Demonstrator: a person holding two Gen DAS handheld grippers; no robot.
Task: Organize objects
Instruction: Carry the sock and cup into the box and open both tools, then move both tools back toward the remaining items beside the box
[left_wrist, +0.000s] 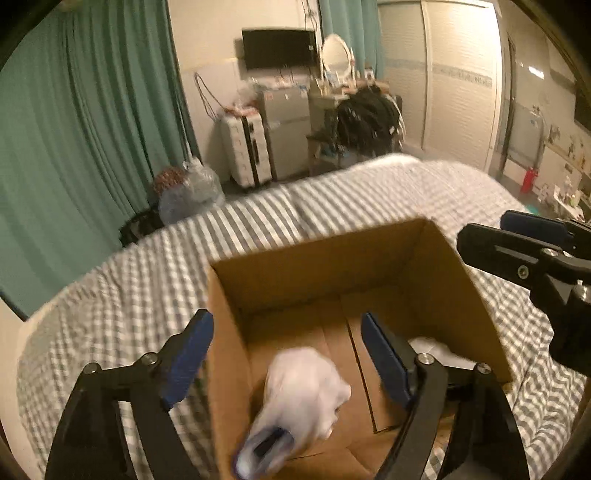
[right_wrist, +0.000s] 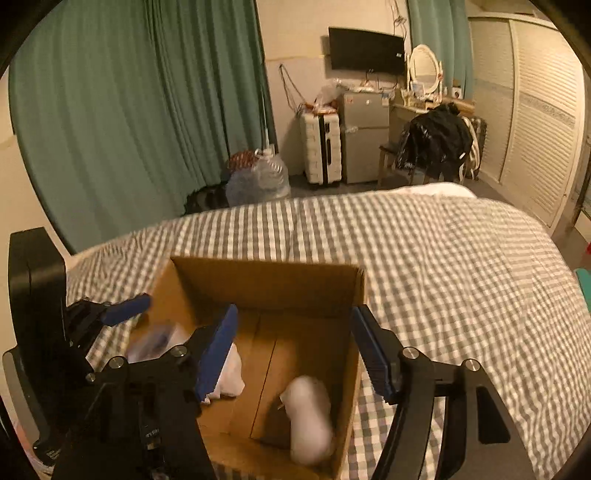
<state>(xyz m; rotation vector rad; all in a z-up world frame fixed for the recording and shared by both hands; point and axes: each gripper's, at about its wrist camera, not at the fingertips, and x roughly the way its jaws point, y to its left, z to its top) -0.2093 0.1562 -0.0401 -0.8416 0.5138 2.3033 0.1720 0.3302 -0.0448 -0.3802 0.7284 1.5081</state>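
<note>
Both grippers over the open cardboard box (left_wrist: 369, 258), which sits on the bed's grey-and-white check cover (left_wrist: 147, 280)

Left gripper (left_wrist: 286, 354): jaws wide, pads clear of everything. A blurred white bundle with a dark blue patch (left_wrist: 295, 402) sits between and below the fingers, untouched, over the box's near left wall; can't tell whether it's resting or mid-air. Right gripper (right_wrist: 293, 350): jaws moderately apart, nothing pinched; a blurred white object (right_wrist: 310, 417) lies below it inside the box by the right wall

View differences:
- left wrist view shows the right gripper from the side at the right edge, above the box's right rim, one blue pad visible. Also a red cylinder (left_wrist: 529, 180) on the floor far right and cluttered shelving beside it; right view shows neither clearly
- right wrist view shows the left gripper at far left with its camera body, plus the bundle as a smear beside the box's left wall. It also shows a second white piece (right_wrist: 231, 373) inside the box behind its own left finger; left view only catches a white sliver there, behind its right finger

Room: green curtains (right_wrist: 129, 110) on the left, wall-mounted dark screen (right_wrist: 365, 50), white suitcase (right_wrist: 319, 147), small grey fridge (right_wrist: 364, 134), oval mirror (right_wrist: 424, 68) on a dresser, chair draped with dark clothes (right_wrist: 436, 142), louvred white wardrobe doors (right_wrist: 535, 110), clear water jugs (right_wrist: 260, 181) on the floor by the curtain. Warm dim light, both views motion-blurred near the box
</note>
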